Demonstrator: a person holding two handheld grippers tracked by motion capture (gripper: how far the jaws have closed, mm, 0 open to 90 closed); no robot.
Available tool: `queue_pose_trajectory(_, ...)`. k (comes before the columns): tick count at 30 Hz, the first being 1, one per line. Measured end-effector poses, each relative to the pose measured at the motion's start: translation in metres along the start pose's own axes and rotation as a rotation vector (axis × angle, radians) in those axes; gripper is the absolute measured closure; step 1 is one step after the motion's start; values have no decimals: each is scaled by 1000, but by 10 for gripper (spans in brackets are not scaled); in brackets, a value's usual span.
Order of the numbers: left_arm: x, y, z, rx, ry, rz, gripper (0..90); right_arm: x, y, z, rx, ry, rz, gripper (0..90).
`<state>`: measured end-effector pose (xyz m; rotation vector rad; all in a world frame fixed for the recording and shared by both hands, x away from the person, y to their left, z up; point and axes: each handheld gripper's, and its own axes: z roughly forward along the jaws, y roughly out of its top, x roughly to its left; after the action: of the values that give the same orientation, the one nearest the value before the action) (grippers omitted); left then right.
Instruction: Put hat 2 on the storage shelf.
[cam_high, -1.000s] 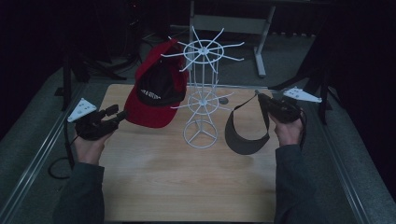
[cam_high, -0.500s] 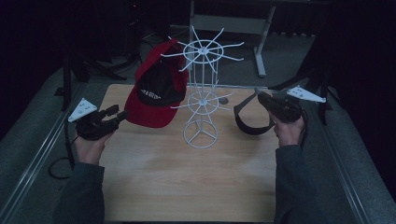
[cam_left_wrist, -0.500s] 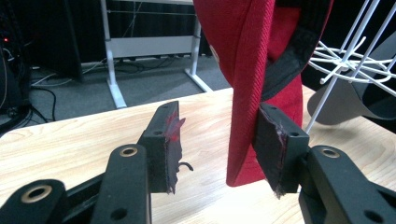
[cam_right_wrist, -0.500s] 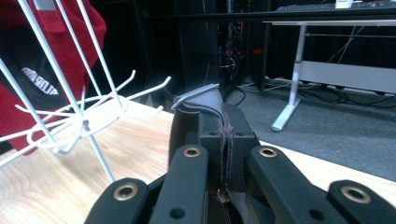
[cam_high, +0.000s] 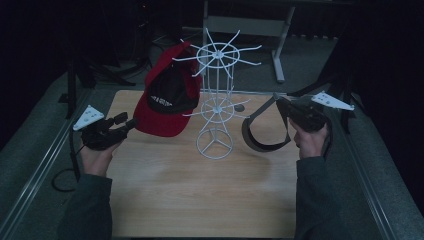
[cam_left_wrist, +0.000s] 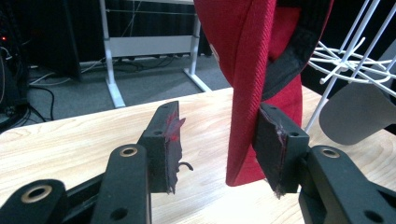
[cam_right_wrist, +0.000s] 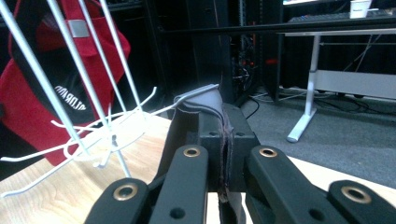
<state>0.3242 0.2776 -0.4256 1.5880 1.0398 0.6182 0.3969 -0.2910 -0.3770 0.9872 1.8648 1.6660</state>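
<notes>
The worktop (cam_high: 200, 195) is a pale wood-grain board, bare across its near half. It stands on grey carpeted floor in a dark room. Behind it is a white-legged desk frame (cam_high: 280, 45), with cables on the floor seen in the left claw's view.

At mid-board stands a white wire display rack (cam_high: 216, 100) with spoked tiers on a ring base. A red and black baseball cap (cam_high: 167, 100) hangs from its upper left spokes, brim downward, close to the board.

My left claw (cam_high: 125, 125) rests at the left edge and points at the cap. In its own view the jaws stand wide apart. The cap's red brim (cam_left_wrist: 247, 93) hangs between them, against the inner face of the right-hand pad; I cannot tell whether it bears on it. The left pad is clear, so nothing is gripped.

My right claw (cam_high: 276, 98) is shut on the strap of a dark grey sun visor (cam_high: 262, 130), which hangs just right of the rack. Its own view shows the pads pressed together on a thin dark band (cam_right_wrist: 223, 140), with grey fabric above them. The high view shows the visor's full loop and peak.
</notes>
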Motion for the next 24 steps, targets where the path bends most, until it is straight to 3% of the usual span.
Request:
queue_pose_trajectory(15, 0, -1, 0, -4, -3, -1, 531, 8, 16, -5, -22, 38, -12, 883)
queue_pose_trajectory(24, 0, -2, 0, -5, -4, -4, 531, 14, 16, -9, -28, 71, -26, 882)
